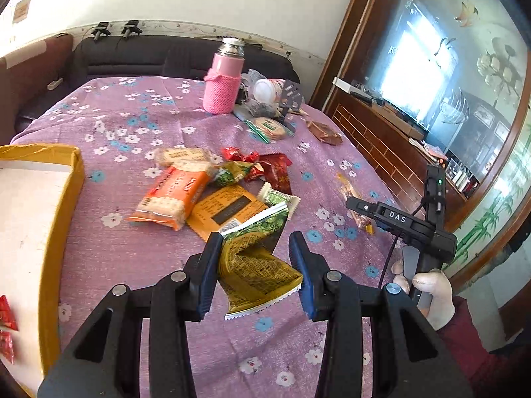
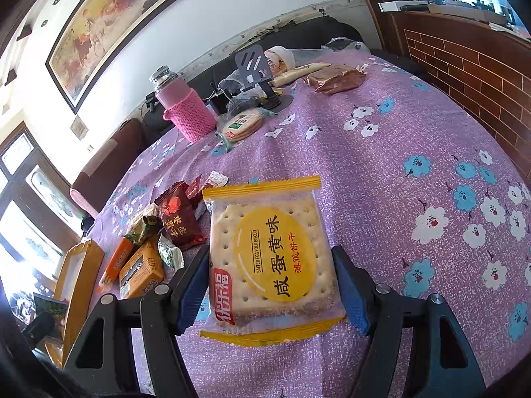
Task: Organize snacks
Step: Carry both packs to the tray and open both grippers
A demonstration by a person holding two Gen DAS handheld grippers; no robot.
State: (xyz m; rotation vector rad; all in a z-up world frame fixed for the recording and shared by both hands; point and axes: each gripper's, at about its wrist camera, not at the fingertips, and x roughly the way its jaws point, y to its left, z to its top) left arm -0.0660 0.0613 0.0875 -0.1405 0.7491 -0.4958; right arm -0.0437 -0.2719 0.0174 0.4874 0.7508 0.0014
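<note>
— What's the left one got?

— From its own camera, the left gripper (image 1: 257, 272) is clamped on a crumpled green-and-yellow snack packet (image 1: 257, 265), lifted above the purple flowered tablecloth (image 1: 116, 248). The loose snack pile (image 1: 212, 189) lies at twelve o'clock from the claw. The yellow cardboard box (image 1: 71, 182) sits at nine o'clock, with red packets (image 1: 6, 325) in its near corner.

— And further back?

— A pink flask (image 1: 224, 76) in a knitted sleeve, at about twelve, past the pile. At three o'clock, a gloved hand (image 1: 428, 292) grips the other tool's handle.

— The right side?

— In its camera, the right gripper (image 2: 273, 282) has its pads pressed against both edges of a salted egg yolk biscuit packet (image 2: 270, 258), held flat over the cloth. The pile (image 2: 159, 242) is at nine o'clock from it, the box (image 2: 78, 282) beyond that, toward eight.

— The flask there?

— At eleven o'clock (image 2: 186, 109), beside a round cracker pack (image 2: 244, 124) and a dark phone stand (image 2: 254, 73).
</note>
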